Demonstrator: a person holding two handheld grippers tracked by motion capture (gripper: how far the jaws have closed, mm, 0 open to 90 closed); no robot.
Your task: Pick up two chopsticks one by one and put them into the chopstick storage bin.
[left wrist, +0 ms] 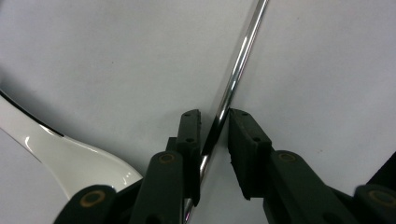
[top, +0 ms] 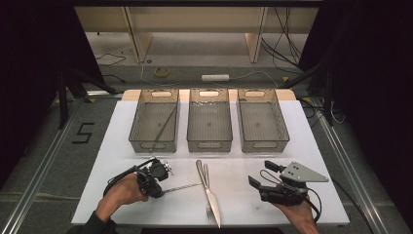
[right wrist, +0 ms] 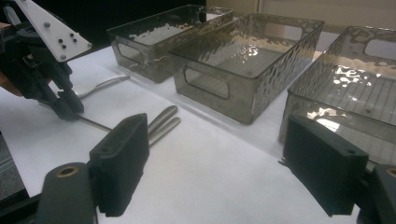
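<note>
Evidently to lift it, the left gripper (left wrist: 215,119) had its jaws nearly pinched around the thin steel rod (left wrist: 233,74) lying near the white table's (top: 302,146) front edge, while the right gripper (right wrist: 219,163) waited wide open, empty.

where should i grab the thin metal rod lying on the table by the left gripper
Probably the rod, on its shaft near the end away from the knife, from above with a jaw on each side. It lies flat on the table, slim and round, so only a pinch across its width fits; the left gripper straddles it there.
</note>
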